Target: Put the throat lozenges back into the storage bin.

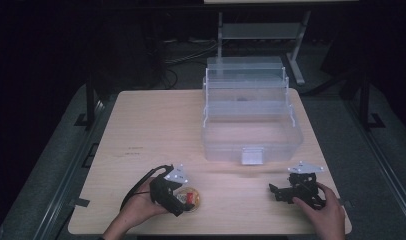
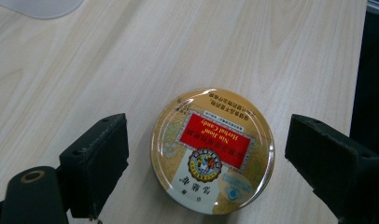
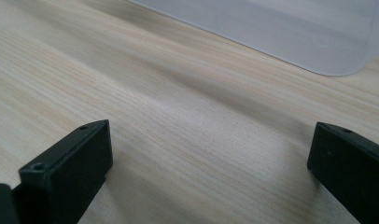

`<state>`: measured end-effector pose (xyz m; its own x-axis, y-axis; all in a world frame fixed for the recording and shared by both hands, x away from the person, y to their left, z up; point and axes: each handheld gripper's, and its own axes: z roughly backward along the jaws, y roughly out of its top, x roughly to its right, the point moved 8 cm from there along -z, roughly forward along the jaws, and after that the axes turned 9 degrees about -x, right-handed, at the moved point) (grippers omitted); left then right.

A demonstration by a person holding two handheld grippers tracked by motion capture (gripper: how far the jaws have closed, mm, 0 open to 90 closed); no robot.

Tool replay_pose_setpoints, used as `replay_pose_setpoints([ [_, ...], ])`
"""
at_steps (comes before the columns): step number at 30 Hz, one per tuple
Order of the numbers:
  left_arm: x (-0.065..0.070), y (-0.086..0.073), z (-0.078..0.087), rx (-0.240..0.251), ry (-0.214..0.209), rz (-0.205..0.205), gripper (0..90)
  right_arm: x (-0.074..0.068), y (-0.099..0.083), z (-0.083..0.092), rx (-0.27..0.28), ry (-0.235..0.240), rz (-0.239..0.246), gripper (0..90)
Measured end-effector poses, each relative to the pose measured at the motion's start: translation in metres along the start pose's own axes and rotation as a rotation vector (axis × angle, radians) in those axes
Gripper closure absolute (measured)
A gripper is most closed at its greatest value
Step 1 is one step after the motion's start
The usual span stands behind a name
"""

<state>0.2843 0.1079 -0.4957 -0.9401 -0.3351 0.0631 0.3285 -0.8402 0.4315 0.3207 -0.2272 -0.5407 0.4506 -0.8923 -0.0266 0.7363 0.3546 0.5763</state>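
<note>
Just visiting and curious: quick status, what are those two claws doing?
Left gripper open, jaws either side of candy tin, not touching. Right gripper open over bare table. Nothing blocking.

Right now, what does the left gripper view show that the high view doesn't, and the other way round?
The left gripper view shows the tin's lid close up: gold, with a red label and a round emblem, lying between the left tool's open jaws, a gap on each side. The high view shows the open clear box at the back of the table, the right tool resting near the front right edge, and both hands. Both show the tin on the wooden table at the left tool.
</note>
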Motion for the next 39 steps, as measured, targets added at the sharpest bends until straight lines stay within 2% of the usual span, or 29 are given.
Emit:
replay_pose_setpoints([
  [4, 0.003, 0.003, -0.005, -0.007, -0.004, -0.004, 12.8, 0.000, 0.000, 0.000, 0.000, 0.000, 0.000, 0.0],
  [5, 0.002, 0.002, -0.005, -0.029, 0.000, -0.029, 12.8, 0.000, 0.000, 0.000, 0.000, 0.000, 0.000, 0.0],
  [8, 0.003, 0.004, -0.007, -0.029, -0.001, -0.028, 12.8, 0.000, 0.000, 0.000, 0.000, 0.000, 0.000, 0.0],
  [13, 0.002, 0.003, -0.012, -0.061, 0.007, -0.046, 12.8, 0.000, 0.000, 0.000, 0.000, 0.000, 0.000, 0.0],
  [21, 0.003, 0.003, -0.020, -0.088, 0.012, -0.047, 12.8, 0.000, 0.000, 0.000, 0.000, 0.000, 0.000, 0.0],
  [22, 0.003, 0.002, -0.021, -0.103, 0.012, -0.060, 12.7, 0.000, 0.000, 0.000, 0.000, 0.000, 0.000, 0.0],
  [23, 0.004, 0.003, -0.022, -0.095, 0.011, -0.050, 12.7, 0.000, 0.000, 0.000, 0.000, 0.000, 0.000, 0.0],
  [29, 0.005, 0.001, -0.027, -0.117, 0.004, -0.057, 12.8, 0.000, 0.000, 0.000, 0.000, 0.000, 0.000, 0.0],
  [39, 0.004, -0.001, -0.030, -0.134, 0.019, -0.058, 13.5, 0.000, 0.000, 0.000, -0.001, 0.000, -0.002, 0.0],
])
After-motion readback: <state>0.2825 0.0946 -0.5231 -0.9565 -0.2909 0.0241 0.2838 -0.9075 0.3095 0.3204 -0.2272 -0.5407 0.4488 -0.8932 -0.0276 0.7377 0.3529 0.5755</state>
